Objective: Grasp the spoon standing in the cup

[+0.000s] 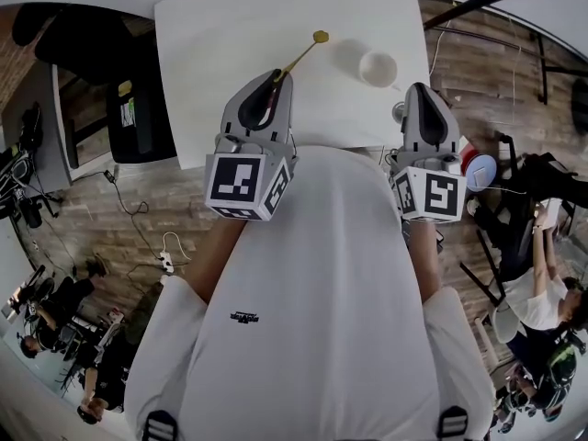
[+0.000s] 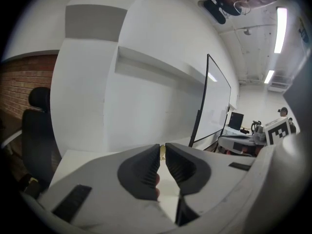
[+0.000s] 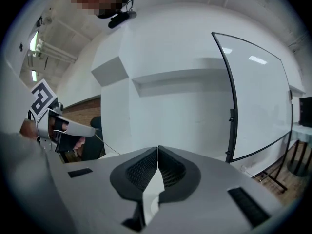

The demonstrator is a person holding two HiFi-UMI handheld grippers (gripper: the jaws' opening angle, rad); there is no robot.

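Observation:
My left gripper [image 1: 278,75] is shut on the thin handle of a spoon [image 1: 318,37]. The spoon's yellow bowl points up and to the right over the white table [image 1: 220,35]. In the left gripper view a sliver of the yellow handle [image 2: 162,153] shows between the nearly touching pads of the left gripper [image 2: 162,148]. The white cup [image 1: 378,68] stands on the table to the right of the spoon, with nothing in it. My right gripper [image 1: 416,88] hangs just below the cup, and its pads meet with nothing between them [image 3: 157,149]. The right gripper view shows the left gripper [image 3: 58,130] at far left.
The table's near edge runs just under both grippers. A black office chair [image 1: 64,35] stands to its left, and cables [image 1: 138,214] lie on the wooden floor. People [image 1: 542,292] stand at lower right and lower left. A whiteboard on a stand [image 3: 253,101] faces the grippers.

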